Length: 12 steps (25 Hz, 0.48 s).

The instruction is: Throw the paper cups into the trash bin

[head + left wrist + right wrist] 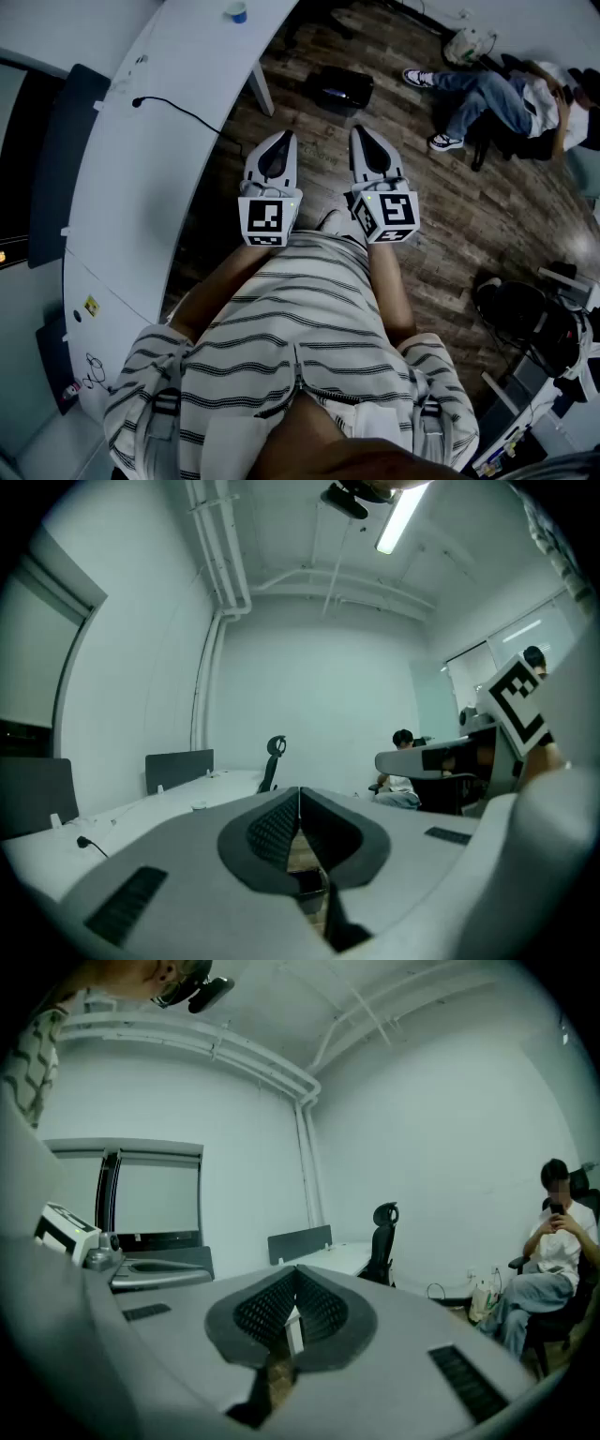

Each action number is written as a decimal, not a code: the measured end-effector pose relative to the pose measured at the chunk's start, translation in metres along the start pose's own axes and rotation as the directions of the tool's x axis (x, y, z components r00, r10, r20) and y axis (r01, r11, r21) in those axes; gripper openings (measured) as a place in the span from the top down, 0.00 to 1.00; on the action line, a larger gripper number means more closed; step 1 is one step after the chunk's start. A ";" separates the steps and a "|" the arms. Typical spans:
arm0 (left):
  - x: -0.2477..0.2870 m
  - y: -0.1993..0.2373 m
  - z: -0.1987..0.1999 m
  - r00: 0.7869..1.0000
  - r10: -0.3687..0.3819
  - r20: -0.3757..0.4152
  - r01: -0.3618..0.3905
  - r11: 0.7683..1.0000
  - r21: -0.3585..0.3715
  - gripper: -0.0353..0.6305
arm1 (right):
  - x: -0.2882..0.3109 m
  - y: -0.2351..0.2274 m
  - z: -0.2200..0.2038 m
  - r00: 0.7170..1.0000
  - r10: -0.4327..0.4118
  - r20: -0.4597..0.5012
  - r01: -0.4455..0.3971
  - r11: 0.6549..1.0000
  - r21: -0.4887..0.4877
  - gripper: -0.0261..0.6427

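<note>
A paper cup (235,10) with a blue rim stands on the long white table (159,141) at the far end, well ahead of both grippers. On the wooden floor past the table leg sits a black bin (339,89). My left gripper (281,139) and right gripper (364,131) are held side by side in front of the person's striped shirt and point toward the bin. Both are shut with nothing between the jaws. In the left gripper view the jaws (300,791) meet at the tip; in the right gripper view they (296,1271) also meet.
A person (506,94) sits on a chair at the far right with a bag beside them. A black cable (178,111) lies across the table. Dark partition panels (56,159) line the table's left side. Black equipment (525,323) stands at the right. An office chair (382,1241) stands by the far desk.
</note>
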<state>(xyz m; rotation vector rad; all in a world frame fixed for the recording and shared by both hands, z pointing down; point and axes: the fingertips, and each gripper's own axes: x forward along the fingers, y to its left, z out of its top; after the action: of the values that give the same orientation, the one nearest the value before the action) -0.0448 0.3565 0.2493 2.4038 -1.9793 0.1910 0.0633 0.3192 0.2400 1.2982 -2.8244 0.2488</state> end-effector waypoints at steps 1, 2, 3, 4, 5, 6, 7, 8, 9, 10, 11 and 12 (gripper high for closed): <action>0.001 -0.001 0.000 1.000 0.002 0.000 -0.002 1.000 -0.005 0.91 | 0.000 -0.002 -0.001 1.000 0.001 -0.002 -0.001 1.000 -0.002 0.94; 0.001 -0.002 0.000 1.000 0.004 -0.001 -0.004 1.000 -0.010 0.91 | -0.001 -0.003 -0.001 1.000 0.002 -0.003 -0.002 1.000 -0.004 0.94; 0.002 -0.003 0.000 1.000 0.007 -0.002 -0.007 1.000 -0.014 0.91 | -0.002 -0.004 -0.001 1.000 0.005 -0.002 -0.005 1.000 -0.006 0.94; 0.002 -0.004 -0.001 1.000 0.010 -0.003 -0.010 1.000 -0.018 0.91 | -0.003 -0.005 -0.001 1.000 0.009 0.002 -0.009 1.000 -0.008 0.94; 0.003 -0.005 -0.001 1.000 0.016 -0.004 -0.016 1.000 -0.023 0.91 | -0.004 -0.006 0.000 1.000 0.014 0.009 -0.014 1.000 -0.008 0.94; 0.003 -0.006 -0.001 1.000 0.022 -0.004 -0.022 0.999 -0.028 0.91 | -0.005 -0.007 0.002 1.000 0.021 0.018 -0.021 1.000 -0.007 0.94; 0.003 -0.008 -0.001 1.000 0.029 -0.003 -0.029 0.999 -0.032 0.91 | -0.006 -0.009 0.003 0.999 0.028 0.027 -0.028 1.000 -0.006 0.94; 0.004 -0.011 -0.001 0.999 0.034 -0.001 -0.034 0.999 -0.036 0.91 | -0.008 -0.010 0.004 0.999 0.035 0.033 -0.035 0.999 -0.009 0.94; 0.005 -0.014 -0.001 0.999 0.039 -0.001 -0.039 0.998 -0.041 0.91 | -0.009 -0.012 0.005 0.999 0.041 0.035 -0.041 0.999 -0.018 0.94; 0.006 -0.018 0.000 0.999 0.042 0.000 -0.042 0.998 -0.044 0.91 | -0.010 -0.014 0.006 0.998 0.047 0.036 -0.046 0.999 -0.028 0.94; 0.008 -0.021 0.000 0.999 0.046 0.001 -0.046 0.998 -0.046 0.91 | -0.011 -0.016 0.007 0.998 0.054 0.035 -0.053 0.998 -0.035 0.94; 0.009 -0.025 0.001 0.999 0.051 0.001 -0.051 0.998 -0.046 0.91 | -0.012 -0.019 0.007 0.998 0.061 0.035 -0.059 0.997 -0.039 0.94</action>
<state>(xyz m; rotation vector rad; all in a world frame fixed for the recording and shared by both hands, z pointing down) -0.0188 0.3530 0.2511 2.3287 -2.0241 0.1427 0.0856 0.3155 0.2349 1.2242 -2.8861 0.1741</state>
